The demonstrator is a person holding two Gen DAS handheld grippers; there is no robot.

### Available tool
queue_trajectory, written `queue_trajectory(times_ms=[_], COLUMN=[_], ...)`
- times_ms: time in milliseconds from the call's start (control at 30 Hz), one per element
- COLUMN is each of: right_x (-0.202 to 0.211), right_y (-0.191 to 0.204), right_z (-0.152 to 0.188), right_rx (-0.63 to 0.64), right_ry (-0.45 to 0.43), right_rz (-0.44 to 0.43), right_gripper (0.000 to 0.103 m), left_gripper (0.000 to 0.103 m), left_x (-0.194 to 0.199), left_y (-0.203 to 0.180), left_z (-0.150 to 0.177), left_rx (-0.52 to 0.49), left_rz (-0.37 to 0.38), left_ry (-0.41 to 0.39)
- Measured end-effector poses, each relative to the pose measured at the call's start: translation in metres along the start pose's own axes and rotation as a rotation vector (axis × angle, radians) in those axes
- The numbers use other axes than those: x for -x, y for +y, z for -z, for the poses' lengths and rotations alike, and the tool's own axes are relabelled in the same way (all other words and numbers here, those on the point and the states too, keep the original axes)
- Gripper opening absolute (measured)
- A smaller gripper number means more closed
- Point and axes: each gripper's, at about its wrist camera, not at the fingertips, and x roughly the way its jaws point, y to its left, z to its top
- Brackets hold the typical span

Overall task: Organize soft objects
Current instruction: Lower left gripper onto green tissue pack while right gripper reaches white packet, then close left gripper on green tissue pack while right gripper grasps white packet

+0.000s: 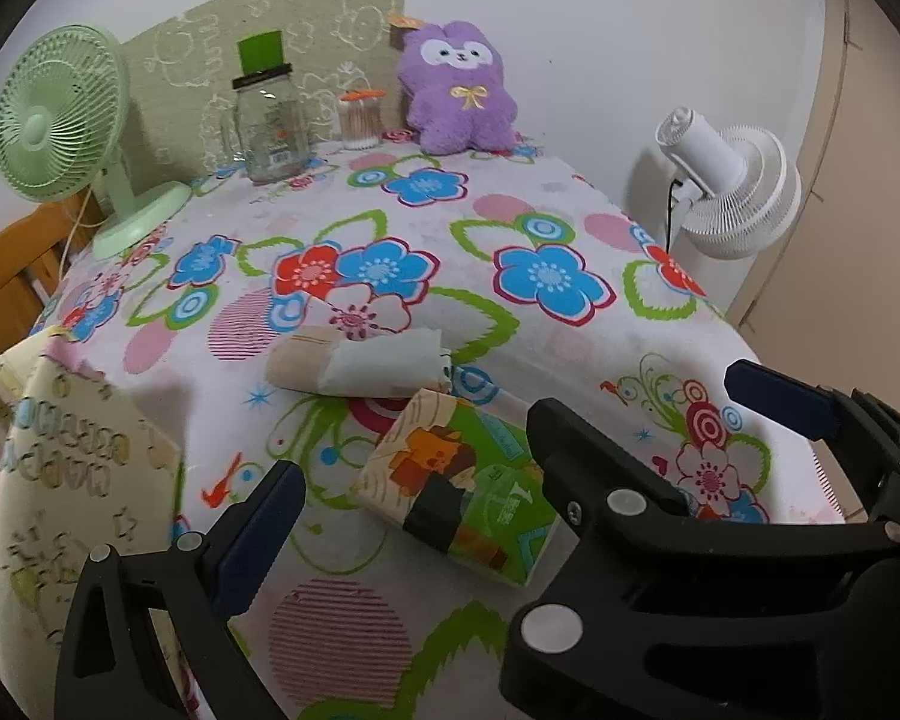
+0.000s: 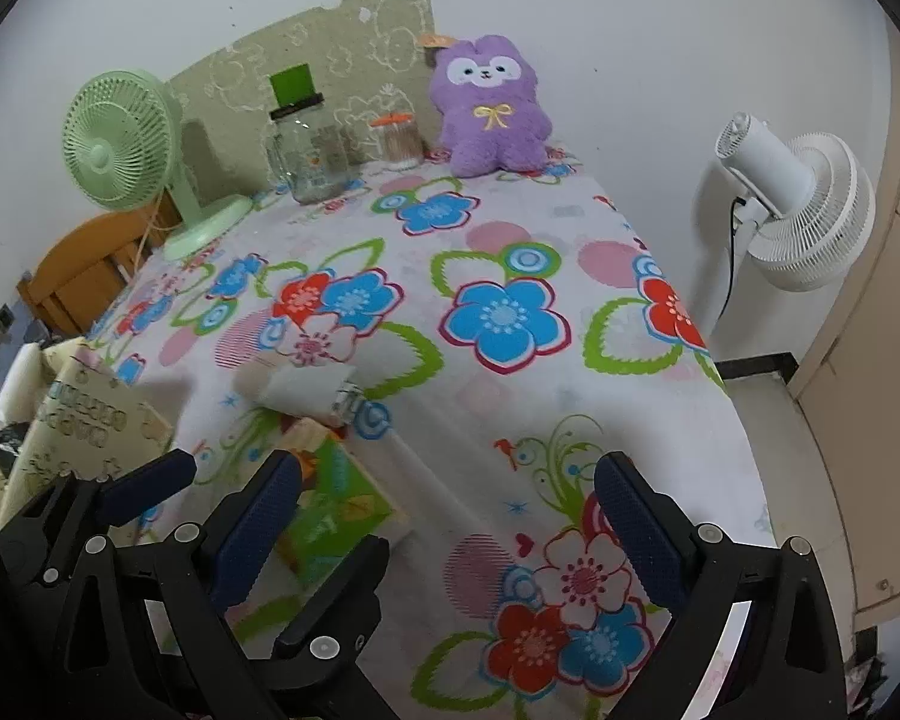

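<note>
A purple plush toy [image 1: 459, 87] [image 2: 492, 108] sits upright at the far edge of the flowered tablecloth [image 1: 540, 324]. Nearer lie a rolled beige and white cloth [image 1: 360, 363] [image 2: 306, 387] and a soft green and orange tissue pack [image 1: 462, 480] [image 2: 336, 510]. My left gripper [image 1: 450, 471] is open, low over the tissue pack, not touching it. My right gripper [image 2: 447, 468] is open over bare cloth just right of the pack. The two grippers overlap: the right one's black finger [image 1: 588, 456] hides my left gripper's right finger.
A cream printed bag [image 1: 78, 480] [image 2: 84, 426] stands at the table's left edge. At the back are a green desk fan [image 1: 60, 114], a glass jar [image 1: 270, 120] and a cotton swab jar [image 1: 363, 117]. A white fan [image 1: 732, 192] stands beyond the right edge, a wooden chair [image 1: 6, 282] on the left.
</note>
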Motion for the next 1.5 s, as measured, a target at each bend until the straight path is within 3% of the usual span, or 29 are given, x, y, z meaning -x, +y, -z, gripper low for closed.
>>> queue_trajectory(times_ms=[400, 600, 800, 967, 1233, 1400, 1500], right_x=[-0.022, -0.029, -0.03, -0.028, -0.033, -0.04, -0.047], right_y=[-0.012, -0.012, -0.007, 0.004, 0.028, 0.041, 0.046], right_z=[0.004, 0.005, 0.003, -0.002, -0.016, -0.024, -0.028], right_rx=[-0.021, -0.012, -0.004, 0.027, 0.096, 0.154, 0.188], right_ry=[0.05, 0.067, 0.069, 0.054, 0.035, 0.022, 0.023], right_rz=[0.035, 0.048, 0.035, 0.017, -0.024, -0.024, -0.031], right_gripper=[0.1, 0.1, 0.1, 0.1, 0.1, 0.099, 0.093], left_gripper=[0.101, 0.089, 0.085, 0.085, 0.085, 0.085, 0.085], left_x=[-0.027, -0.032, -0.028, -0.022, -0.017, -0.021, -0.026], left_y=[-0.002, -0.001, 0.004, 0.015, 0.04, 0.046, 0.049], left_z=[0.0, 0.001, 0.001, 0.0, -0.003, -0.005, -0.005], left_rx=[-0.006, -0.018, -0.014, 0.018, 0.103, 0.133, 0.148], left_rz=[0.008, 0.012, -0.017, -0.04, -0.139, -0.117, -0.104], left_ry=[0.037, 0.051, 0.043, 0.038, 0.04, 0.073, 0.097])
